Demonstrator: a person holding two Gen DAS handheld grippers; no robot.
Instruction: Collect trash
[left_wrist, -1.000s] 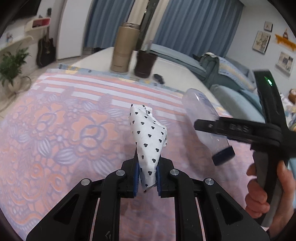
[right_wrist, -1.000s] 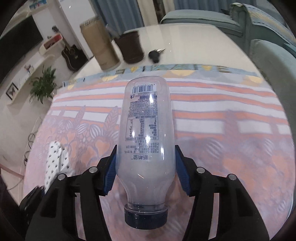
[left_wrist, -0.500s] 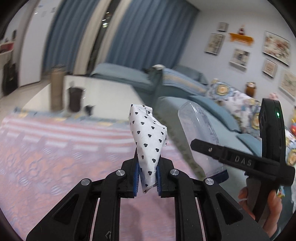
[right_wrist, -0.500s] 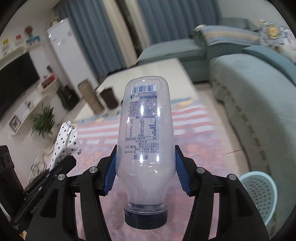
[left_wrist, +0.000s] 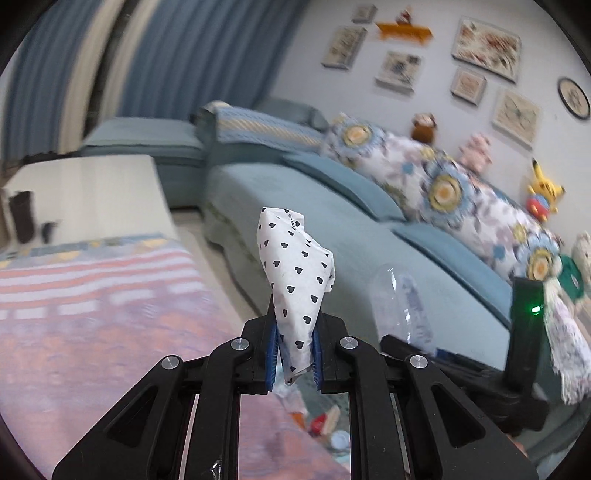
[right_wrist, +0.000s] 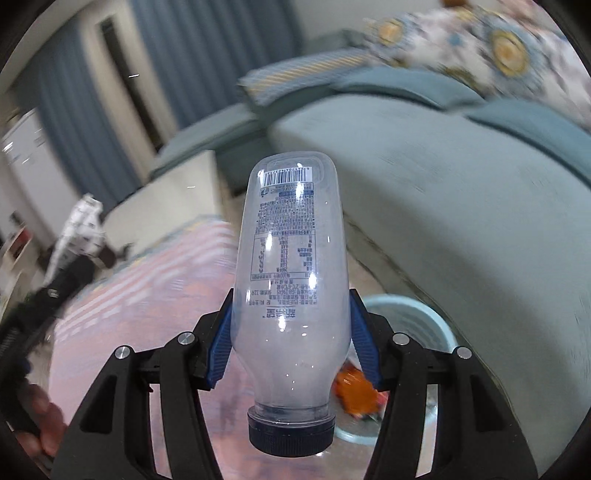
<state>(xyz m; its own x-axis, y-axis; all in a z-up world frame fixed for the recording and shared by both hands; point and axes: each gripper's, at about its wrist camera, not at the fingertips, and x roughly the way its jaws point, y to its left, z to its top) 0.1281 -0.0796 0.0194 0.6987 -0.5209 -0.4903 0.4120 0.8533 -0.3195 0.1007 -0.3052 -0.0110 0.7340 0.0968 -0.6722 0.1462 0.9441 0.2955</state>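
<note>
My left gripper (left_wrist: 293, 360) is shut on a crumpled white paper with black hearts (left_wrist: 295, 284), held up in the air. My right gripper (right_wrist: 291, 343) is shut on an empty clear plastic bottle (right_wrist: 290, 266) with a dark cap, bottom pointing away. The bottle (left_wrist: 402, 310) and the right gripper show at the right of the left wrist view. The paper (right_wrist: 81, 229) shows at the left of the right wrist view. A light blue trash basket (right_wrist: 417, 317) with orange wrappers inside sits on the floor below the right gripper; its contents (left_wrist: 325, 421) show under the left gripper.
A table with a pink floral and striped cloth (left_wrist: 92, 314) lies to the left. A teal sofa (left_wrist: 332, 229) with flowered cushions (left_wrist: 443, 184) runs along the right. Dark cups (left_wrist: 22, 218) stand at the table's far end.
Both grippers have swung right, off the table toward the sofa, still holding paper and bottle. The basket has come closer under the right gripper.
</note>
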